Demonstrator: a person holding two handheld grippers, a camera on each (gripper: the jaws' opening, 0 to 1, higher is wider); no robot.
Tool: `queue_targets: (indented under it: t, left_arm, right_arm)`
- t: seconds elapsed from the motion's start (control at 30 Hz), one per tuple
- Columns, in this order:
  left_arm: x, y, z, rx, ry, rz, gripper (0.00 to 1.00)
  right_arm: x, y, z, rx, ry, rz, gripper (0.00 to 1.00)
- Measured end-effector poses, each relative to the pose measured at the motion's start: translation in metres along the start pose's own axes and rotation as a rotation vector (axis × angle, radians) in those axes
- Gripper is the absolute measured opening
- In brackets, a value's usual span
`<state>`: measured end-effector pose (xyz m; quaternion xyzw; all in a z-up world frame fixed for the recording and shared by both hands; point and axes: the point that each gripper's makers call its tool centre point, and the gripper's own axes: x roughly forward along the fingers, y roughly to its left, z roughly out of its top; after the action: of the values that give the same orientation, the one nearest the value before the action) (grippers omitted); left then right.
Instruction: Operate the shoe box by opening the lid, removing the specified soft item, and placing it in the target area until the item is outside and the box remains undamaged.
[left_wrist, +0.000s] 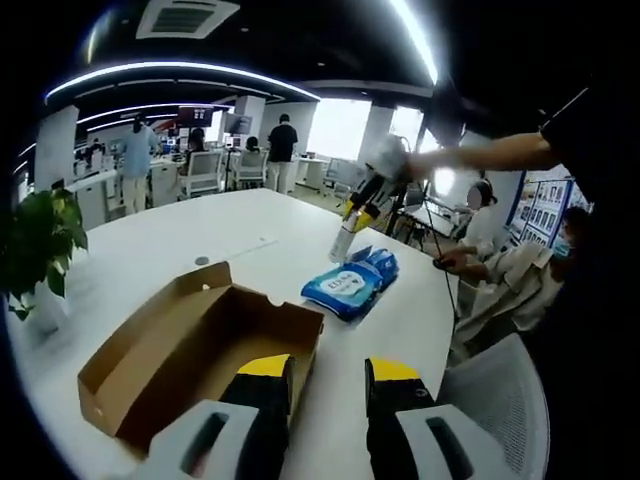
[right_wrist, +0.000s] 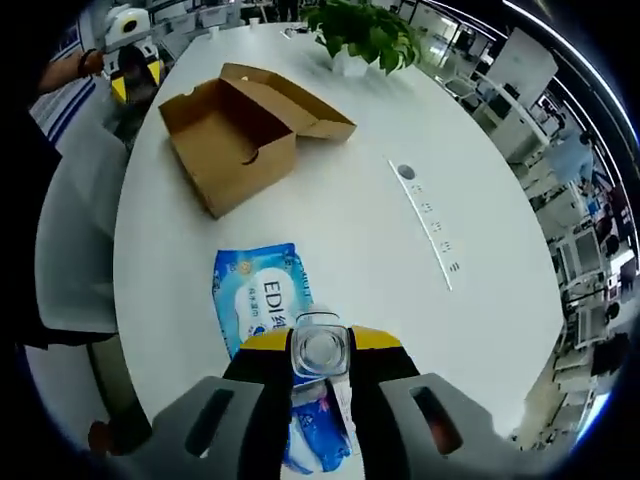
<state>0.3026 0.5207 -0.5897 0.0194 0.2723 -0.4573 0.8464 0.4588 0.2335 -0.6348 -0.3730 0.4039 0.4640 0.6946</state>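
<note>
The right tongs (right_wrist: 320, 352) grip a clear bottle (right_wrist: 320, 350) between closed jaws, just above the blue wipes pack (right_wrist: 262, 300) lying on the white table (right_wrist: 400, 270). The left tongs (left_wrist: 328, 375) hang open and empty beside the open cardboard box (left_wrist: 190, 350), the pack ahead of them.

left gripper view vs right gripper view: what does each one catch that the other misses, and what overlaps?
Left gripper view alone: the left gripper, open and empty beside the box, and seated people along the table's far side. Right gripper view alone: a clear bottle seen top-down, clamped in the right gripper above the wipes, plus a strip of sockets set in the tabletop. Shared: the open cardboard shoe box, the blue wet wipes pack lying on the white table outside the box, and a potted plant.
</note>
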Motion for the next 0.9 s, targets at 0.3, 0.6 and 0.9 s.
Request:
queue_targets:
  t: [0.3, 0.6, 0.9]
  left_arm:
    - [-0.003, -0.002, 0.014, 0.027, -0.014, 0.013, 0.29]
    - [-0.006, 0.0, 0.017, 0.04, 0.0, 0.023, 0.29]
    - [-0.005, 0.0, 0.017, 0.046, 0.014, 0.028, 0.29]
  right_arm:
    - [0.02, -0.014, -0.005, -0.012, 0.036, 0.012, 0.18]
    - [0.039, -0.019, -0.009, -0.039, 0.062, 0.035, 0.18]
    - [0.051, -0.024, -0.021, -0.049, 0.096, 0.049, 0.18]
